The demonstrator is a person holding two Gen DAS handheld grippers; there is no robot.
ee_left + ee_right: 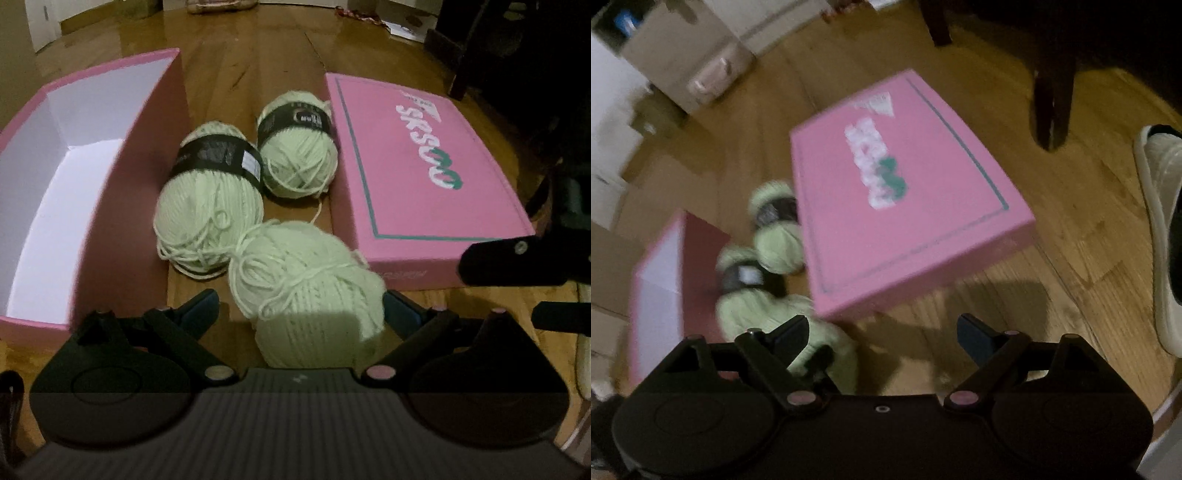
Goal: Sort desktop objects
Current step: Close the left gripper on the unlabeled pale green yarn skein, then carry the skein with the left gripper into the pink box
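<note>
Your left gripper [301, 308], fingers spread, straddles the nearest yarn ball [306, 291] on the wooden floor [240, 74], with the open pink box [110, 177] to its left, while your right gripper [882, 334] hangs spread and empty.

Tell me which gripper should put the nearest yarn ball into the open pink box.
Left. The left gripper already has the nearest yarn ball between its open fingers, with the open pink box beside it. The right gripper hangs open near the pink lid, holding nothing.
</note>
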